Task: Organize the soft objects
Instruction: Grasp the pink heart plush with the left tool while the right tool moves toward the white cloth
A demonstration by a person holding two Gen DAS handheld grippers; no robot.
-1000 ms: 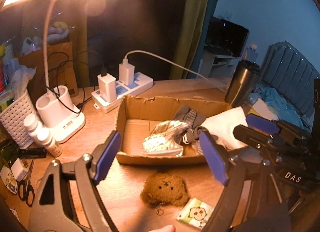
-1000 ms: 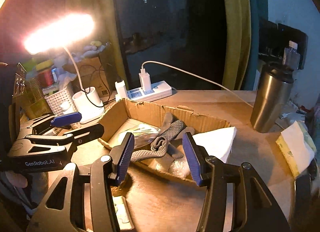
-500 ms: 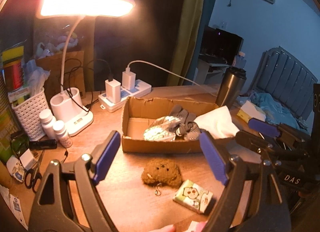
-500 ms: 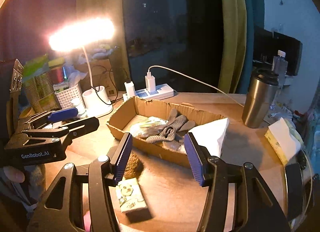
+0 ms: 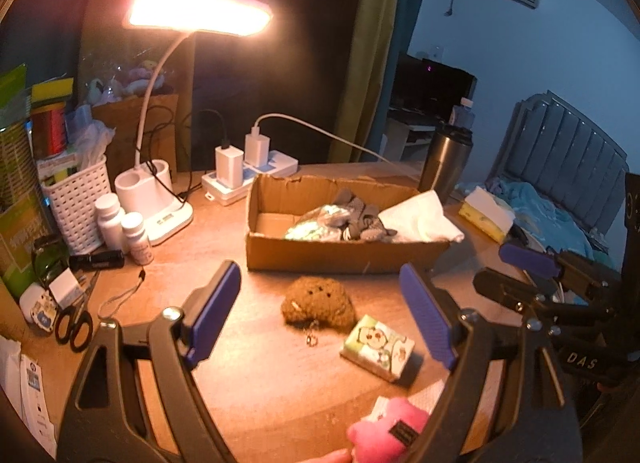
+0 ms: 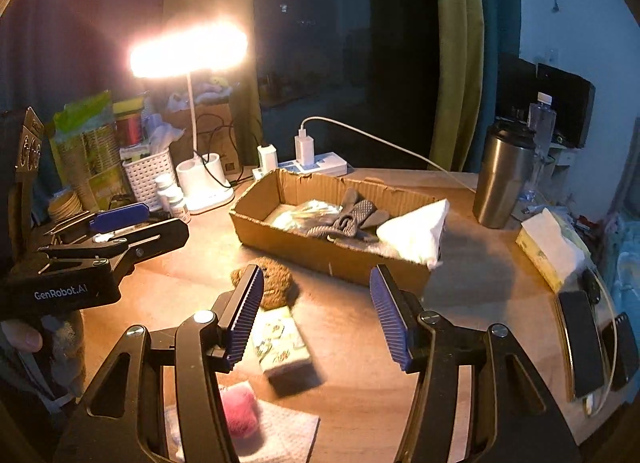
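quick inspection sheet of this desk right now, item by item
surface: wooden desk, lit by a desk lamp.
job's things: cardboard box holds grey gloves, a shiny packet and white tissue; brown plush, tissue pack and pink plush lie outside it.
clutter: white basket, two bottles, scissors, steel tumbler, tissue box.
grippers: left claw and right claw open, nothing between the pads.
cables: power strip with two chargers, white cable trailing right.
surroundings: curtains, bed, monitor.

Open right claw (image 6: 316, 319) above desk (image 6: 460, 275)
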